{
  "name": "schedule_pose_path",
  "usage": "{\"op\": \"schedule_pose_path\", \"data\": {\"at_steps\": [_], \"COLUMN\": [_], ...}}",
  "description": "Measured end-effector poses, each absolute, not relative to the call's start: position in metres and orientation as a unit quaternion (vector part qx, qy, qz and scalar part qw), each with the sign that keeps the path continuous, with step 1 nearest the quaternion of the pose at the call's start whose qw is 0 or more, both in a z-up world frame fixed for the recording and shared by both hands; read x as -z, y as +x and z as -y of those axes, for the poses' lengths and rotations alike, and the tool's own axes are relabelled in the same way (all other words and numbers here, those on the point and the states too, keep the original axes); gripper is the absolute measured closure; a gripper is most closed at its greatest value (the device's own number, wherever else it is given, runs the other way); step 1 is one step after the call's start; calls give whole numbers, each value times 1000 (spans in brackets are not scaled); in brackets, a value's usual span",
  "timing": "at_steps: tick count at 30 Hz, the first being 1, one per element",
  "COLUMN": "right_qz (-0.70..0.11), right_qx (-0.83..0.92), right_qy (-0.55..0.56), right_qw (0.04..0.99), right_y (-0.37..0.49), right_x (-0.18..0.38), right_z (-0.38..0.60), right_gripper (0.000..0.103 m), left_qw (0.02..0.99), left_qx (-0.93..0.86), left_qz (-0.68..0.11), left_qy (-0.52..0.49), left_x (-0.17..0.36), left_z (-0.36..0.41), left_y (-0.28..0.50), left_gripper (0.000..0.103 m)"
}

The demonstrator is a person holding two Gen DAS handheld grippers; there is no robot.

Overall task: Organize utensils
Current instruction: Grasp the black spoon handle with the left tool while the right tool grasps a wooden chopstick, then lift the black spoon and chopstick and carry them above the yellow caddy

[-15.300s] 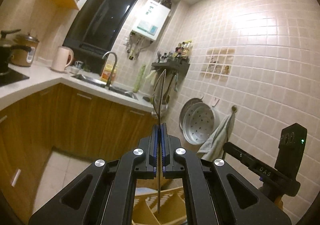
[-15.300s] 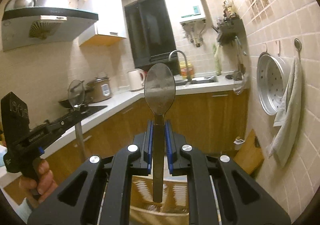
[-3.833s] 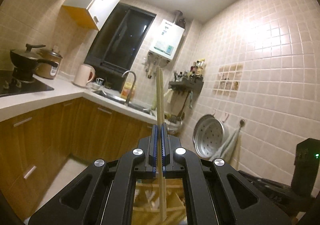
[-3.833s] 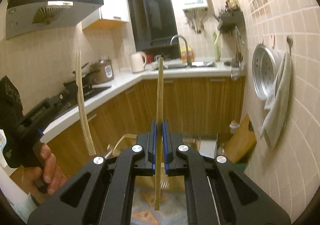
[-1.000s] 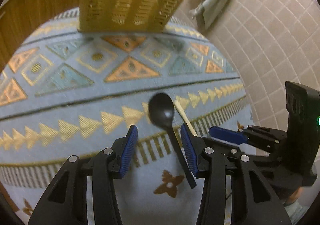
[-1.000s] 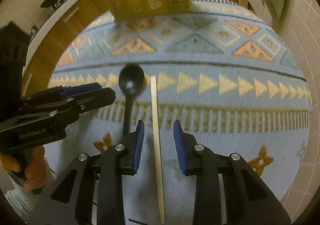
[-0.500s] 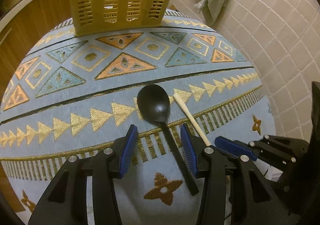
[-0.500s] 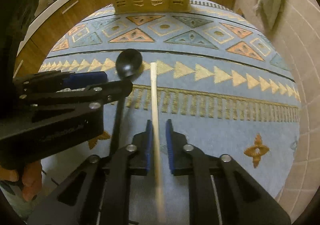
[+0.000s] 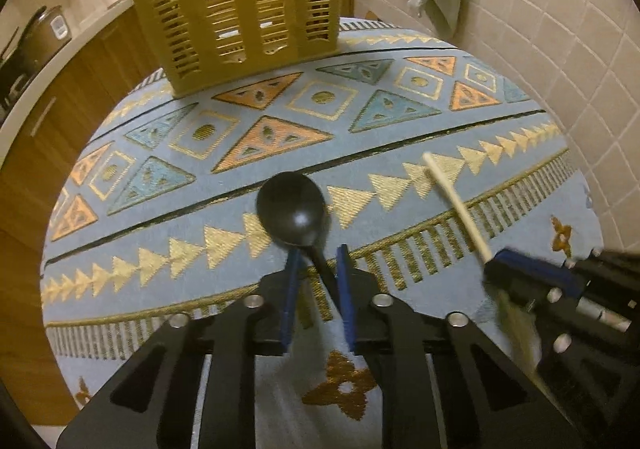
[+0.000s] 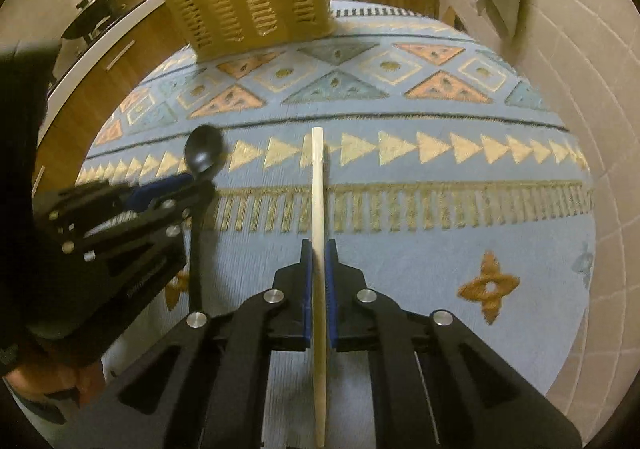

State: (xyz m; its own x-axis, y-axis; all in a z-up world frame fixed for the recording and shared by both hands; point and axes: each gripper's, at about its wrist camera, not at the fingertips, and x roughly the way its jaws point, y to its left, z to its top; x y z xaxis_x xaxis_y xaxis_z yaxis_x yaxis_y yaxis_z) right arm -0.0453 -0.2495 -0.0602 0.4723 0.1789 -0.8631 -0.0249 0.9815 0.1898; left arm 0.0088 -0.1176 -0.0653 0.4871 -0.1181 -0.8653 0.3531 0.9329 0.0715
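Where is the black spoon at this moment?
The black spoon lies on the patterned rug, in front of the yellow basket. Its handle runs between the closing jaws of the left gripper, and the chopstick lies to its right.

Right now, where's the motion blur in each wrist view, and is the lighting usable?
Left wrist view: black plastic spoon sharp, right gripper and pale wooden chopstick smeared. Right wrist view: chopstick sharp, left gripper blurred. Both: dim warm light, strong fisheye bending.

Glossy black plastic spoon [image 9: 291, 209]; woven matt cloth [image 9: 400, 169]
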Motion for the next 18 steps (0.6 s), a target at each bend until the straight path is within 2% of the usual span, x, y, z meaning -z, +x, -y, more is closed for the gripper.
{"op": "schedule_pose_path", "data": {"at_steps": [3, 11, 13, 14, 18], "right_qz": [-515, -538, -545, -549, -558], "right_qx": [-56, -56, -51, -51, -64], "right_qy": [82, 74, 64, 60, 55], "right_qw": [852, 838, 834, 832, 825], "right_y": [-38, -24, -20, -17, -2], "right_x": [60, 70, 68, 66, 60], "right_z": [254, 258, 257, 257, 253], "right_gripper": [99, 97, 90, 83, 81], "left_qw": [855, 854, 858, 859, 864], "left_qx": [134, 160, 161, 161, 156], "left_qz": [-485, -487, -482, -482, -474], "left_qy": [126, 83, 70, 65, 61], "left_x": [65, 58, 53, 51, 43], "left_z": [116, 91, 80, 75, 60], "left_y": [9, 11, 11, 12, 16], "left_gripper": [98, 99, 98, 98, 98]}}
